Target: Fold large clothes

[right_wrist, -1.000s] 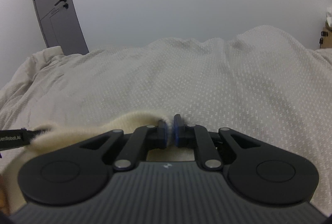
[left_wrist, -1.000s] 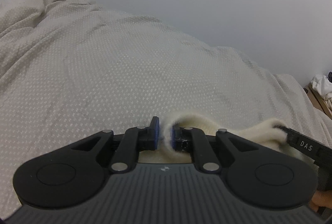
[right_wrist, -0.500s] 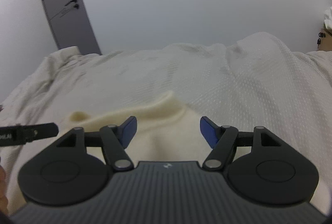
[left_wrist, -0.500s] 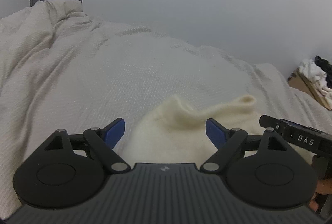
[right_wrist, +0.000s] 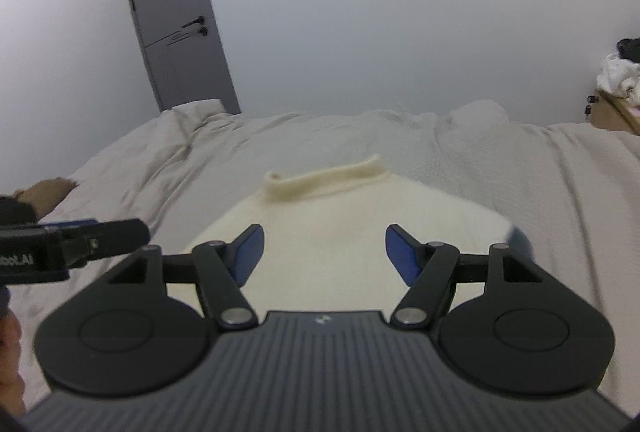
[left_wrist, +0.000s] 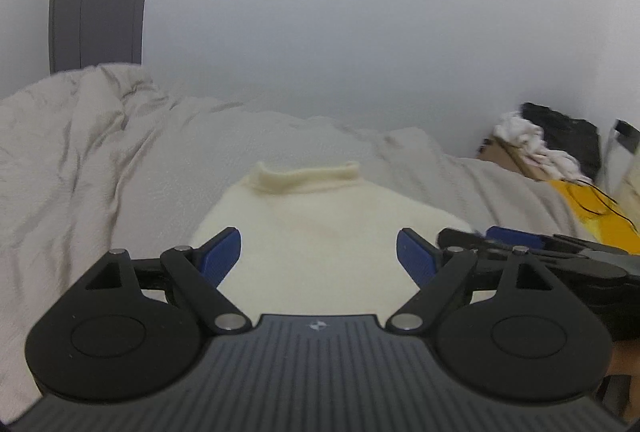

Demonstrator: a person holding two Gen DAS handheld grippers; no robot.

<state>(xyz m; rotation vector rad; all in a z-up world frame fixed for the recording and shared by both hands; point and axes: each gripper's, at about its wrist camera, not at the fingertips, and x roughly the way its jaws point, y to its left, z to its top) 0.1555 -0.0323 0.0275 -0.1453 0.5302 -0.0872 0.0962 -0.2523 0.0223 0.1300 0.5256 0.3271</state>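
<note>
The cream sweater [left_wrist: 320, 228] lies flat on the bed [left_wrist: 80, 191], collar pointing toward the far edge by the wall, its body spreading back toward the near edge. In the right wrist view the same sweater [right_wrist: 340, 232] shows a rolled collar [right_wrist: 324, 177] lying on the pale quilted bedcover [right_wrist: 500, 171].

The left gripper [left_wrist: 319, 256] hangs above the sweater with its blue pads [left_wrist: 220, 256] spread wide and nothing between them; the knit lies below, apart from them. The right gripper [right_wrist: 324, 256] is likewise spread, its blue pads [right_wrist: 402, 256] clear of the fabric. The jaws of both have just been opening, with nothing left in either.

Each gripper shows in the other's view: the right one at the right edge of the left view, the left one at the left edge of the right view.

A grey door [right_wrist: 176, 11] stands beyond the far left corner of the bed. Off the far right corner, a cardboard box [left_wrist: 512, 155] holds white and black clothes [left_wrist: 548, 139].
</note>
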